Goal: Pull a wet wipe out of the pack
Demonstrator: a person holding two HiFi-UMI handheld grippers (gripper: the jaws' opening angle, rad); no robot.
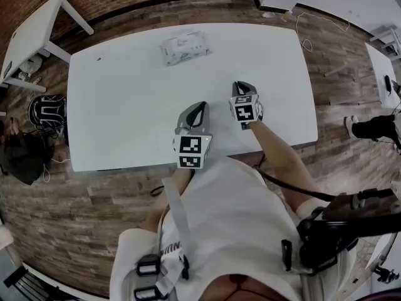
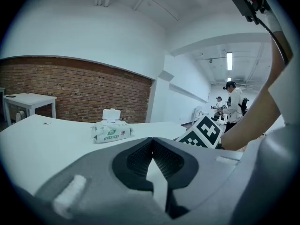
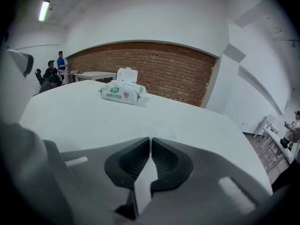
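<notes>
Wet wipe pack (image 1: 184, 47): lies on the far part of the white table (image 1: 119, 111) with its flip lid (image 3: 126, 74) raised, well apart from both grippers and untouched. Left gripper (image 1: 199, 106): held over the table's near edge, jaws together with nothing between them, pointing toward the pack. Right gripper (image 1: 242, 86): near the left one and a little farther in over the table, jaws likewise together and empty, the pack ahead of it and to its left.
</notes>
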